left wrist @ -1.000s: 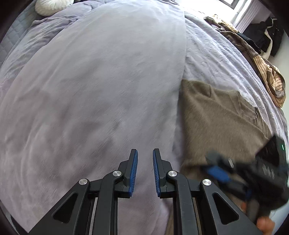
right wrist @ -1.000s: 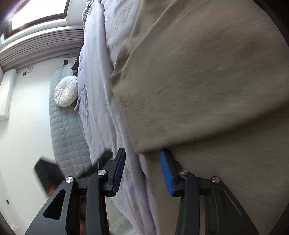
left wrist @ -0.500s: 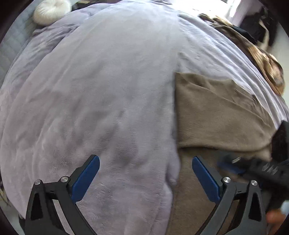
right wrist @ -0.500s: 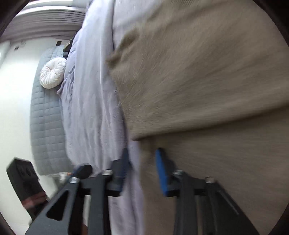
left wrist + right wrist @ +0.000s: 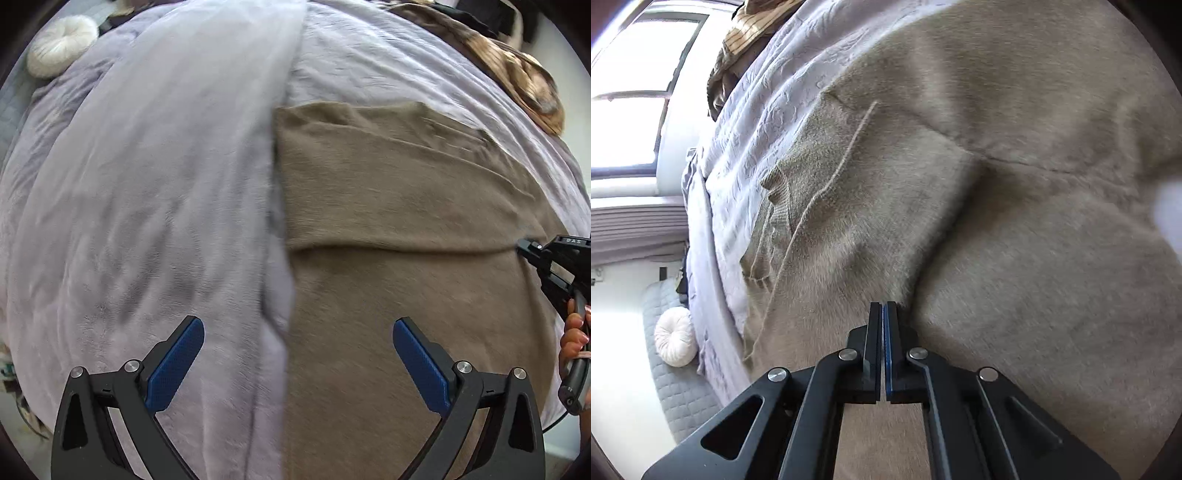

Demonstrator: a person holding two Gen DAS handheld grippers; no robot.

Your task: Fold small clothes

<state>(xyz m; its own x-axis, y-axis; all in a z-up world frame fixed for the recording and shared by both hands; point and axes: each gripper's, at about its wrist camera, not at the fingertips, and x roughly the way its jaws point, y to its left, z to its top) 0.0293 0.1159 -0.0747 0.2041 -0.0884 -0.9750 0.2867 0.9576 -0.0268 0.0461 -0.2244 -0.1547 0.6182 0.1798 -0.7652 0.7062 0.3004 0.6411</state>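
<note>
The brown sweater (image 5: 388,206) lay flat on the lilac bedspread (image 5: 155,192), toward the right side of the bed, with its upper part folded down over the lower part so a straight fold edge ran across it. The left gripper (image 5: 297,363) hung above the sweater's left edge, pointing steeply down, its blue pads (image 5: 177,363) spread wide apart with nothing between them; one finger stood over the bedspread, the other over the brown knit. Over at the sweater's right edge, the right gripper (image 5: 885,325) had its two fingers pressed tight together. From its own camera, the tips sat right at a crease in the fabric, though whether any knit was pinched between them I could not tell. The left camera caught that tool at the far right, with the person's hand (image 5: 574,341) wrapped round its handle. A round white cushion (image 5: 61,44) sat up at the head of the bed, and a heap of striped tan clothes (image 5: 524,81) lay on the far side, well apart from the sweater.
</note>
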